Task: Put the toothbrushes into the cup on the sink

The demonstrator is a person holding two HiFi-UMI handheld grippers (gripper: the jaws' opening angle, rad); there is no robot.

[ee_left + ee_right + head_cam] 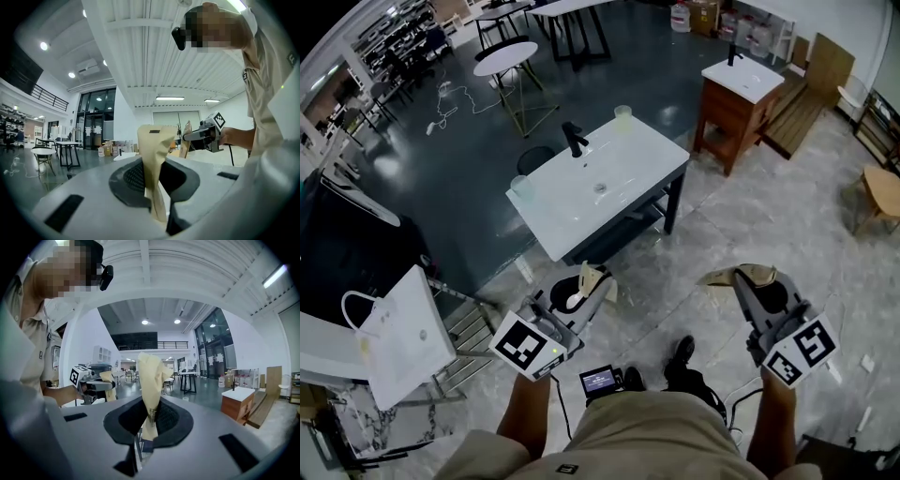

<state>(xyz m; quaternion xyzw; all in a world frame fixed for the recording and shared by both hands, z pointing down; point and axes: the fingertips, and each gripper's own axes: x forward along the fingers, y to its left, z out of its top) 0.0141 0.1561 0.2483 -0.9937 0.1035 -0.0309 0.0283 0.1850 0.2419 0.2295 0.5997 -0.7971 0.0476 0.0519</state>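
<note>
We faced the white sink, a clear cup at its far corner, a second cup at its left end. Our left gripper clamped a tan packet; our right gripper clamped another tan packet.

Beige packet between the fingers

Round white table far back; wooden vanity (white top) right; chair at edge.
</note>
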